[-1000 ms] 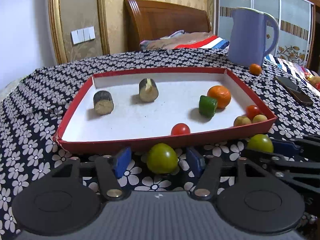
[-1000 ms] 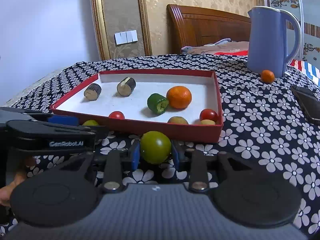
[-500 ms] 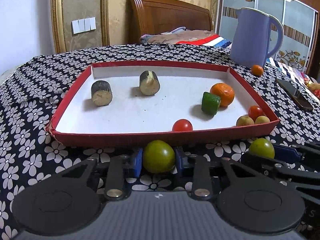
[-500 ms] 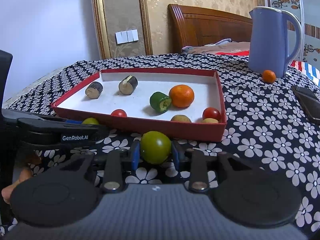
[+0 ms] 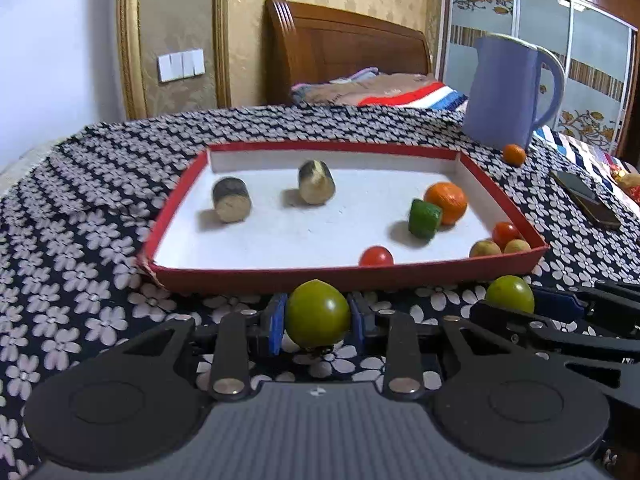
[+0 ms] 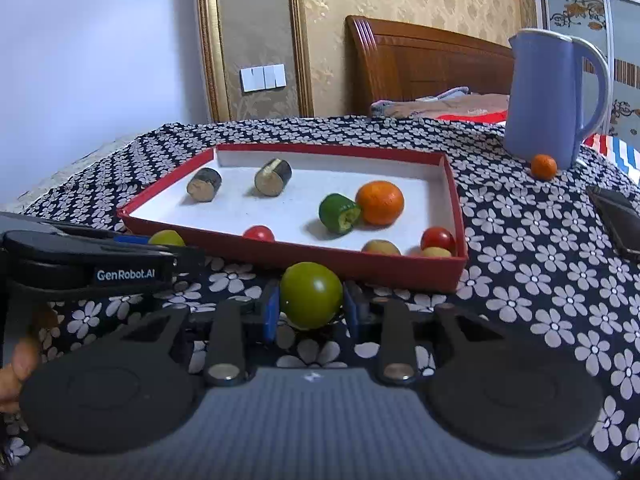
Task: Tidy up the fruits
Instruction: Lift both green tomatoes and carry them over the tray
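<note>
Gripping one green fruit [image 5: 318, 314] each just before the red tray [image 5: 344, 276], both claws are clamped; lift each clear of the rim, then release inside gently

My left gripper [image 5: 318, 322] pinches a green fruit [image 5: 318, 314] at lower centre, just below the red tray [image 5: 344, 276].

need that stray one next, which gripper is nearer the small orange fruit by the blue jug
Right. The right gripper sits nearer the small orange fruit; the left gripper is on the right one's far side.
</note>
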Demonstrator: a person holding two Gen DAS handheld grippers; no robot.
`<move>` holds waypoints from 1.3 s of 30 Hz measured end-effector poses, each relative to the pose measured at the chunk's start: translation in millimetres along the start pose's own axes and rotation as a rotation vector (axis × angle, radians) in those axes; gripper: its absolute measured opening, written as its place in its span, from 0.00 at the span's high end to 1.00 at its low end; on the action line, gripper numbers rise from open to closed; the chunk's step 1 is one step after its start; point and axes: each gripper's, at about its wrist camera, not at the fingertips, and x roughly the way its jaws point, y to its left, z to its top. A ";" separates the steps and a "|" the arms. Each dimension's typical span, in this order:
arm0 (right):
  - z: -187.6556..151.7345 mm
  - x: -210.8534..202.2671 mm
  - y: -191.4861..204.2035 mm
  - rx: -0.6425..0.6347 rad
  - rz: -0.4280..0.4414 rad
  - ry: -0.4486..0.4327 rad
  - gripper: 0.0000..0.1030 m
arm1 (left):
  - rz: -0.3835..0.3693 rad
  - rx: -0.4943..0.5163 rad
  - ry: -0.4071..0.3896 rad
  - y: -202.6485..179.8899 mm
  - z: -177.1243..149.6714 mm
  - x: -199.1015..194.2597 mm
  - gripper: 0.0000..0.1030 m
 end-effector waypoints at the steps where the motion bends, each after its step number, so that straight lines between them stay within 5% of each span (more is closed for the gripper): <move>1: 0.9 -0.5 1.3 0.003 0.000 -0.004 0.70 | 0.005 -0.003 -0.005 1.4 1.1 -2.5 0.69; 18: 52.1 -19.2 9.6 -0.004 -0.026 -0.132 0.70 | 0.054 -0.015 -0.108 10.7 42.9 -28.1 0.69; 39: 73.9 0.2 5.7 0.006 -0.046 -0.127 0.70 | 0.086 0.014 -0.113 4.3 59.4 -16.7 0.69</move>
